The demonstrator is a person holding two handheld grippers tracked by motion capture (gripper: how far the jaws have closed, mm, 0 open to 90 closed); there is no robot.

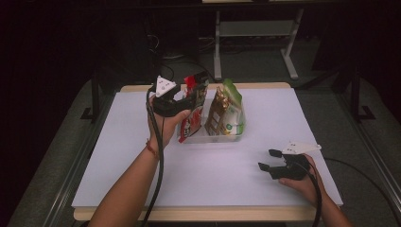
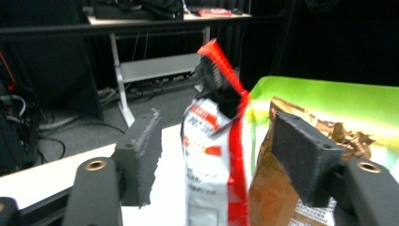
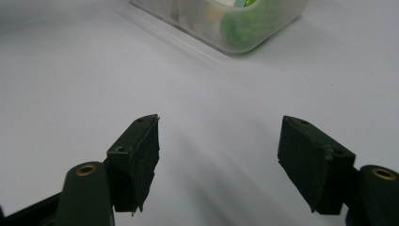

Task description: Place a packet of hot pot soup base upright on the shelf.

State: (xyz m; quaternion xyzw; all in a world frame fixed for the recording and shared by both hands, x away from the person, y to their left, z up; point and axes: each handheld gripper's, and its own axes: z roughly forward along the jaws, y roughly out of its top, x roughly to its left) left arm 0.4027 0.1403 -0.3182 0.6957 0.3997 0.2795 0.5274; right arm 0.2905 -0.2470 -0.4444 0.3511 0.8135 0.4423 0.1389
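The work looks close to done: three snack packets stand upright in the clear plastic tub (image 1: 211, 136) at the back middle of the white worktop (image 1: 132, 156), and nothing else lies loose on it.

At the left, the left gripper (image 1: 193, 97) hangs at the top of the red-and-white packet (image 1: 192, 118), which stands at the tub's left end. In the left gripper view its fingers (image 2: 139, 150) stand apart on either side of that packet (image 2: 214, 155) and do not press on it, so I judge the packet set down and let go; what is left is to draw that hand away.

Next along stand the brown packet (image 1: 218, 112) and, at the right end, the green-and-white packet (image 1: 234, 111), the two touching.

Far right, well apart from the tub, the right gripper (image 1: 267, 161) rests low near the worktop's front edge, fingers (image 3: 136, 155) wide apart with nothing between them.

The room behind is dark. The tub's floor is hidden by the packets, the print on the packets is too blurred to read, and the right gripper view cuts the tub (image 3: 244, 23) off at a corner.
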